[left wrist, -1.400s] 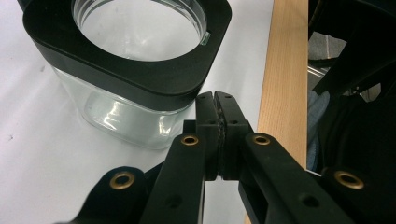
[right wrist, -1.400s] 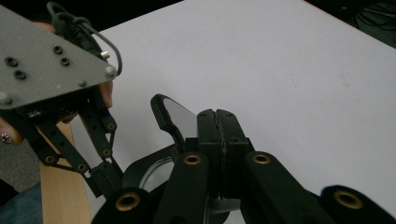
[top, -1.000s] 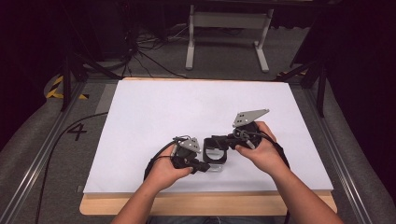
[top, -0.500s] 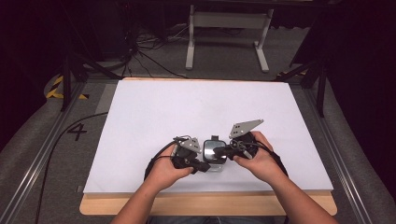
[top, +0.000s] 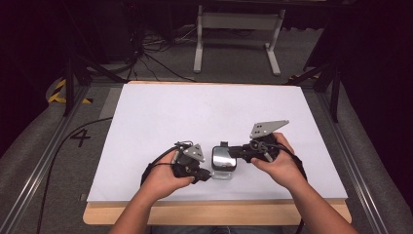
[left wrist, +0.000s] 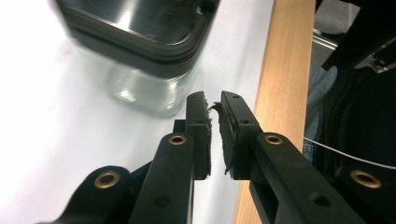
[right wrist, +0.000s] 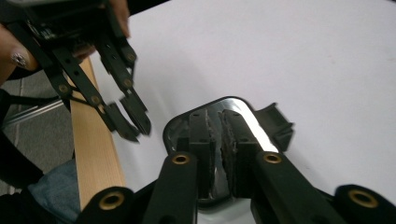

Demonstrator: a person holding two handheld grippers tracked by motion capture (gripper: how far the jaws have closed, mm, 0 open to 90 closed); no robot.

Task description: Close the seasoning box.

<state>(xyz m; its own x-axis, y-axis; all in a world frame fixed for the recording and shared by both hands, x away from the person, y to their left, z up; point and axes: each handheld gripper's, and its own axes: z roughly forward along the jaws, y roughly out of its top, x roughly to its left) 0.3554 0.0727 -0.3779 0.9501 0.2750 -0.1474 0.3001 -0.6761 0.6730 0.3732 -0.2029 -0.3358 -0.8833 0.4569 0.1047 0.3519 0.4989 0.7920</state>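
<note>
1. Container [top: 224, 162]: clear glass or plastic body with a dark-rimmed, mirror-bright lid and a black latch tab. Stands on the white sheet, lower centre of the high view, between the two grippers. In the left gripper view [left wrist: 140, 42] it sits at upper left, glass base below the lid rim. In the right gripper view [right wrist: 224, 140] the lid lies at lower centre, behind the jaws.

2. Right gripper [top: 239, 154]: held in the person's right hand [top: 280, 165], right of centre in the high view, grey three-cornered plate raised above it. Tips lie against the container's right side. In the right gripper view [right wrist: 219, 140] the jaws stand nearly together, a thin gap between the worn pads, over the lid; whether they hold anything I cannot tell.

3. Left gripper [top: 205, 174]: held in the left hand [top: 163, 178], left of the container in the high view, tips at its lower left corner. In the left gripper view [left wrist: 213, 122] the jaws are almost closed, a narrow slit between frayed pads, nothing between them; the container lies just beyond and left of the tips. Also seen at upper left of the right gripper view [right wrist: 133, 122], tips apart from the lid.

4. White sheet [top: 204, 112]: covers the table top.

5. Wooden table edge [top: 214, 213]: bottom of the high view, under the forearms.

6. Floor cables [top: 151, 53]: upper left of the high view.

7. Metal stand [top: 236, 29]: top centre.
</note>
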